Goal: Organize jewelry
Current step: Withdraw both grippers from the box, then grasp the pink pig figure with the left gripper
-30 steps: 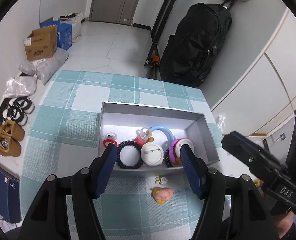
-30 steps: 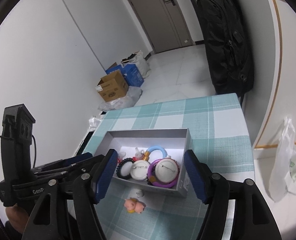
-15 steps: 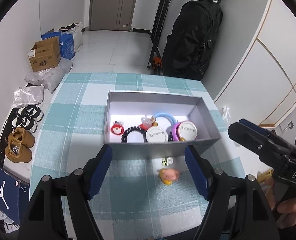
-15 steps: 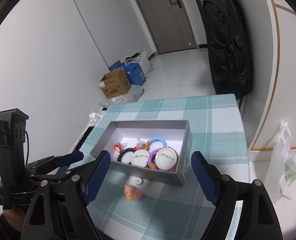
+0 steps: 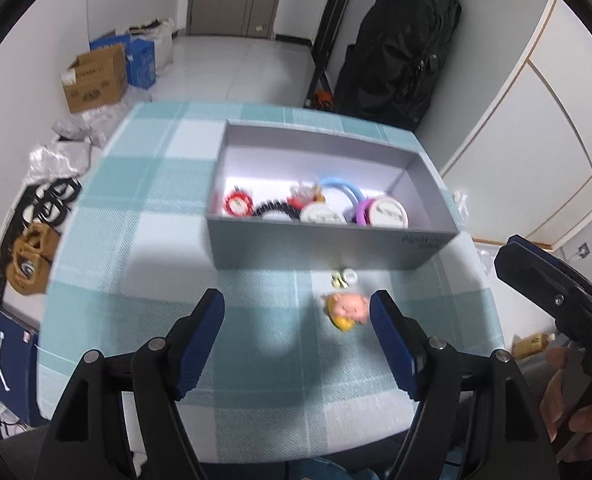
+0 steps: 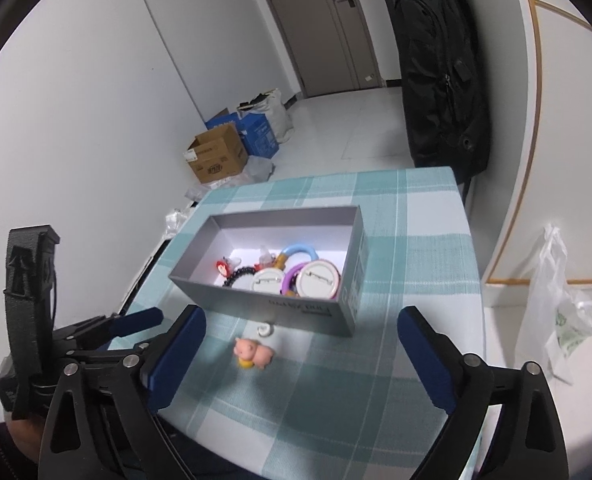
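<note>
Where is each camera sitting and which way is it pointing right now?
Left wrist: on the left tongs, looking down over the checked table at the grey box and pig charm; the right tongs and a hand show at the right edge.
Right wrist: on the right tongs, facing the same box from its right; the left tongs show at lower left.
Shared: box, pig charm, cardboard carton, black bag.

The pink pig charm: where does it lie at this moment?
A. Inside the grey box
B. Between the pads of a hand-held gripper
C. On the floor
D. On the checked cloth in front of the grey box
D: the pink pig charm lies on the checked cloth, just outside the near wall of the grey box, untouched.
</note>
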Demonstrator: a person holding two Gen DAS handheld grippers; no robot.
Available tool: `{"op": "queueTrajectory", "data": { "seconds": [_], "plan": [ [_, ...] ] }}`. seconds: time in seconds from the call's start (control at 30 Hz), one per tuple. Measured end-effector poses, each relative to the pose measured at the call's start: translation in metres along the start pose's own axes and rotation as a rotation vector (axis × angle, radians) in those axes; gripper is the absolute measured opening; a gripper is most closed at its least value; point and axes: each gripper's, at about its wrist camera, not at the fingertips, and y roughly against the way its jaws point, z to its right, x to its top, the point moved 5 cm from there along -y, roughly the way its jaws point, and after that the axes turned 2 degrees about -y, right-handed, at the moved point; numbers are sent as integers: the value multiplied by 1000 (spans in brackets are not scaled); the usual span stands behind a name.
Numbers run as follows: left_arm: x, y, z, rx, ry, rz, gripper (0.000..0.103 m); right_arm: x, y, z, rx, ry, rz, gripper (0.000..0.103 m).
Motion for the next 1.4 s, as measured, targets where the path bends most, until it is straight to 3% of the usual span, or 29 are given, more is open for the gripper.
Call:
{"op": "queueTrajectory", "data": {
  "seconds": [0.37, 0.77, 1.13, 1.2, 1.27, 1.37, 1.4],
  "plan": [
    [-14, -13, 23, 18, -98, -47, 72, -12, -1, 4, -8, 14, -39, 103],
    [-15, -38, 34, 29, -97, -123, 71, -9, 5, 18, 25, -47, -35, 103],
    [-15, -37, 29, 0, -55, -125, 71, -7, 8, 23, 34, -60, -31, 103],
    [-16, -36, 30, 5, -62, -126, 65, -6, 8, 22, 35, -59, -26, 103],
    [-15, -35, 30, 18, -75, -126, 42, -6, 8, 21, 31, -53, -25, 103],
    [-15, -35, 30, -8, -78, -132, 27, -7, 6, 20, 26, -45, -28, 103],
    [-15, -34, 30, -18, -75, -136, 27, -7, 6, 21, 24, -44, -30, 103]
  ]
}}
